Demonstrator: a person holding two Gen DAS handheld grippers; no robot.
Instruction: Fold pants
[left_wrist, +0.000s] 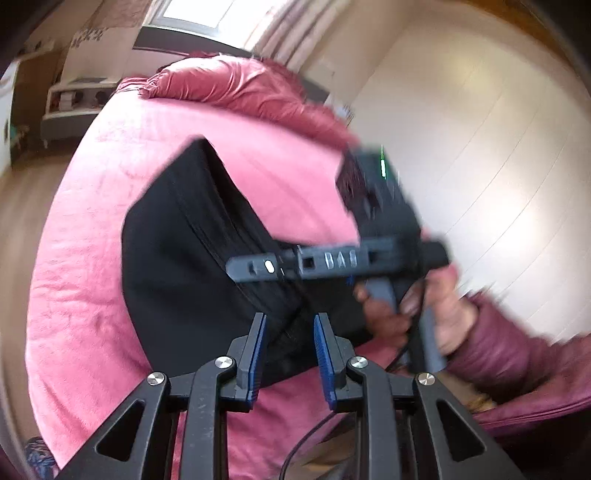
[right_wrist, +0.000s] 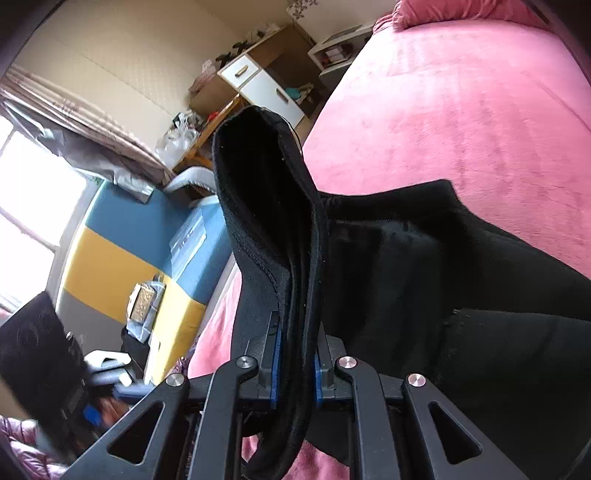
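Observation:
Black pants (left_wrist: 192, 258) lie on a pink bed cover (left_wrist: 92, 258). My left gripper (left_wrist: 290, 325) is open and empty, its blue-padded fingers hovering just above the near edge of the pants. The right gripper tool (left_wrist: 373, 229), held by a hand, shows blurred to the right in the left wrist view. In the right wrist view, my right gripper (right_wrist: 297, 350) is shut on a thick folded edge of the black pants (right_wrist: 273, 206), lifting it upright above the rest of the pants (right_wrist: 461, 280) on the pink cover (right_wrist: 461, 110).
A pink pillow (left_wrist: 236, 88) lies at the far end of the bed. A white wall (left_wrist: 480, 166) runs along the right. A blue and yellow padded block (right_wrist: 122, 240), a white drawer unit (right_wrist: 258, 81) and clutter stand beside the bed.

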